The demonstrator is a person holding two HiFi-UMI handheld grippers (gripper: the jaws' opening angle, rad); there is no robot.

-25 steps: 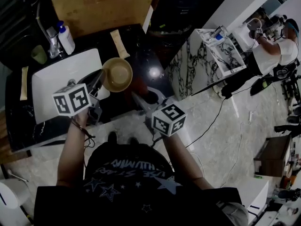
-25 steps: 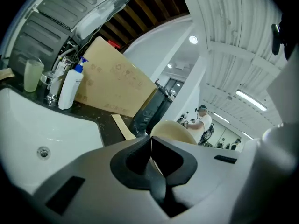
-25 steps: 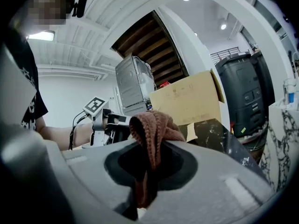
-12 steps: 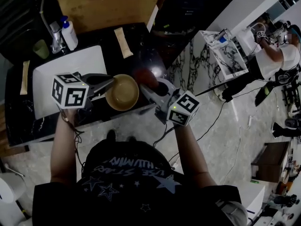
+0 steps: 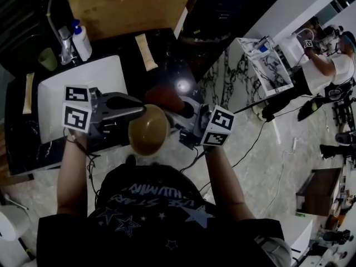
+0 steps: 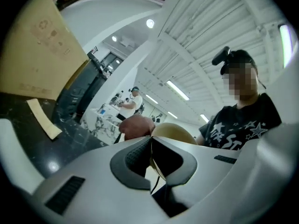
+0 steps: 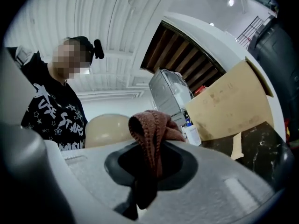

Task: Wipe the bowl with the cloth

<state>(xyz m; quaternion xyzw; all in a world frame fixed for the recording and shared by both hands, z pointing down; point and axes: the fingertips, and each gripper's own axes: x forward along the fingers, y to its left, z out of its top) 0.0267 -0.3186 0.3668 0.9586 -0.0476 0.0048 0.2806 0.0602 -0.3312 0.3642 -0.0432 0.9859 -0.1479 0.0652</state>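
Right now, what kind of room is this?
Probably a practice wash corner inside a big workshop. A white sink with a tap and a pump bottle sits in a dark counter. Cables trail across the floor, and another person works nearby.

In the head view the rust-brown knitted cloth [image 5: 165, 98] is partly hidden behind the tan round bowl [image 5: 149, 129]; whether they touch cannot be told. The top edge cuts off the brown cardboard box [image 5: 128, 4].
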